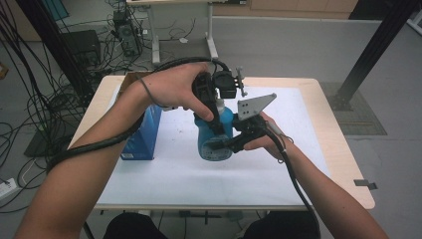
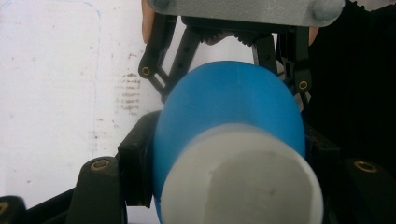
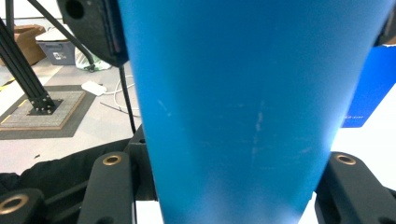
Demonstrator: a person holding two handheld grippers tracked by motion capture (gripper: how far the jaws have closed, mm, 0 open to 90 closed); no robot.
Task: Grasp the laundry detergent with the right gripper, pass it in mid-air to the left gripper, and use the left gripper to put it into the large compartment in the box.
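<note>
Above the white mat [image 1: 164,169], blue bottle [image 1: 215,134] held off the table, clamped low by right gripper [image 1: 234,142] and near its white cap [image 2: 243,182] by left gripper [image 1: 211,107]. Behind-left, blue box [image 1: 144,134]. Risk: slipping on smooth, tapered plastic if either clamp eases.

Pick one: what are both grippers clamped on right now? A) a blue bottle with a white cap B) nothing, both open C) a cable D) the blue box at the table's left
A. The left gripper and right gripper both have their jaws closed on the blue bottle; its white cap shows in the left gripper view, and the blue box stands apart at the left.
</note>
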